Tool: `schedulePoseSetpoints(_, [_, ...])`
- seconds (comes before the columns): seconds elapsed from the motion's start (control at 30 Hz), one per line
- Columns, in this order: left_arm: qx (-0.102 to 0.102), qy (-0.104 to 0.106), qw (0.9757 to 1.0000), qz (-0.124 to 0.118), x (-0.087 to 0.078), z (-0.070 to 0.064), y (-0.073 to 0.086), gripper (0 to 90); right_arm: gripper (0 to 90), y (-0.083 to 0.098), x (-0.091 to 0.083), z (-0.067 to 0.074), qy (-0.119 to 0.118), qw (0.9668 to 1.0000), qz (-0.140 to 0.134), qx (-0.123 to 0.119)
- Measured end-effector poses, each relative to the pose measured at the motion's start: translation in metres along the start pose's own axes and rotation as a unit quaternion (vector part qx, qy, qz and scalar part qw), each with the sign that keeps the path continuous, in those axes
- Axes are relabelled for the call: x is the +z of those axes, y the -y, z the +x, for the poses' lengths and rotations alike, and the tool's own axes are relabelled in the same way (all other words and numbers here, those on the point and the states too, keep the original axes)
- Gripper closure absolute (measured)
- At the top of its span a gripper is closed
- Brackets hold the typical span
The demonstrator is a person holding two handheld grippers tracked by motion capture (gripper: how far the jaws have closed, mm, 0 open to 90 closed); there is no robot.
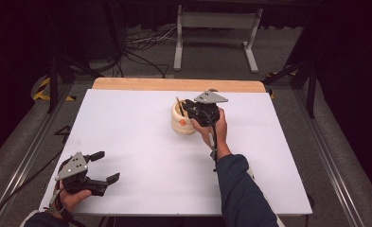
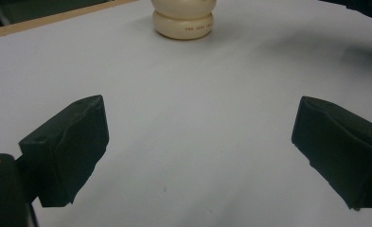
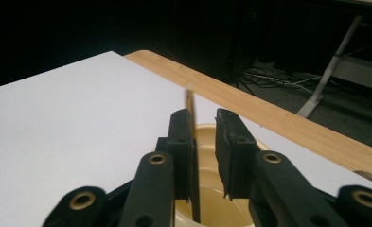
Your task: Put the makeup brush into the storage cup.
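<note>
A cream, ribbed pot [image 1: 181,125] stands on the white tabletop [image 1: 136,142] right of centre, toward the back. A thin wooden stick [image 1: 179,105] stands in it, leaning up out of the rim. My right gripper [image 1: 188,109] hovers over the pot's mouth. In the right gripper view the stick [image 3: 191,116] lies against the left jaw's inner face with a gap to the other jaw, so the right gripper [image 3: 205,124] is open above the pot [image 3: 207,210]. My left gripper [image 1: 106,166] rests at the near left corner, open wide with nothing between its jaws. The left gripper [image 2: 198,142] faces the pot [image 2: 183,21].
A strip of bare wood [image 1: 174,84] runs along the table's far edge. Beyond it, on the floor, stand a white metal frame [image 1: 217,21] and loose cables [image 1: 146,42]. Dark stands flank both sides of the table.
</note>
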State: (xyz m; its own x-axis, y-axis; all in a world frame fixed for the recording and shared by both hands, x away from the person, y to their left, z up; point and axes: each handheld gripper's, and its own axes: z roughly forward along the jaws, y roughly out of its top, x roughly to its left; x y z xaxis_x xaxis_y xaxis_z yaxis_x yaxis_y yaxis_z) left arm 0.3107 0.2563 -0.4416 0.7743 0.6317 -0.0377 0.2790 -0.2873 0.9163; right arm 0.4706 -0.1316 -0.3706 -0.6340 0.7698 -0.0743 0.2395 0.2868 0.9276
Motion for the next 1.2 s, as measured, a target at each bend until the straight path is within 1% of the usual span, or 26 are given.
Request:
schedulePoseSetpoints(0.07, [0.004, 0.000, 1.0000, 0.002, 0.000, 0.000, 0.000, 5.5, 74.8, -0.001, -0.002, 0.000, 0.000, 1.0000, -0.006, 0.000])
schedulePoseSetpoints(0.27, [0.005, 0.002, 1.0000, 0.002, 0.001, -0.001, -0.001, 5.4, 69.0, -0.002, -0.011, -0.002, 0.002, 0.9999, -0.014, -0.003])
schedulePoseSetpoints(0.37, [0.005, 0.001, 1.0000, 0.002, 0.001, -0.001, -0.001, 5.4, 63.6, -0.004, -0.017, -0.002, 0.005, 0.9998, -0.019, -0.006])
schedulePoseSetpoints(0.43, [0.005, 0.000, 1.0000, 0.004, 0.001, -0.001, -0.001, 5.4, 62.0, -0.005, -0.021, -0.002, 0.003, 0.9997, -0.021, -0.009])
schedulePoseSetpoints(0.57, [0.005, 0.001, 1.0000, 0.003, 0.001, -0.001, -0.001, 5.3, 56.8, -0.007, -0.028, -0.002, 0.008, 0.9995, -0.023, -0.020])
schedulePoseSetpoints(0.67, [0.008, 0.000, 1.0000, 0.005, 0.001, -0.001, -0.001, 5.4, 54.9, -0.007, -0.032, -0.002, 0.010, 0.9994, -0.023, -0.023])
schedulePoseSetpoints(0.7, [0.010, -0.001, 0.9999, 0.007, 0.001, -0.001, -0.001, 5.4, 52.2, -0.007, -0.035, -0.002, 0.012, 0.9994, -0.019, -0.026])
schedulePoseSetpoints(0.8, [0.004, 0.004, 1.0000, 0.004, 0.001, -0.001, -0.001, 5.3, 49.8, -0.007, -0.039, -0.001, 0.017, 0.9992, -0.019, -0.032])
schedulePoseSetpoints(0.83, [0.004, 0.003, 1.0000, 0.004, 0.001, -0.001, -0.001, 5.3, 48.0, -0.007, -0.041, -0.001, 0.023, 0.9990, -0.019, -0.033])
schedulePoseSetpoints(0.9, [0.004, 0.003, 1.0000, 0.003, 0.001, 0.000, -0.001, 5.3, 47.1, -0.008, -0.042, -0.001, 0.024, 0.9990, -0.020, -0.033])
schedulePoseSetpoints(0.93, [0.001, 0.003, 1.0000, 0.002, 0.001, -0.001, -0.001, 5.2, 45.2, -0.008, -0.045, -0.001, 0.024, 0.9989, -0.021, -0.035])
schedulePoseSetpoints(1.03, [0.003, 0.001, 1.0000, 0.002, 0.000, -0.001, -0.001, 5.2, 41.4, -0.009, -0.049, 0.000, 0.028, 0.9985, -0.020, -0.042])
schedulePoseSetpoints(1.2, [0.004, 0.001, 1.0000, 0.000, 0.001, -0.001, -0.001, 5.1, 32.9, -0.008, -0.055, 0.000, 0.034, 0.9982, -0.008, -0.048])
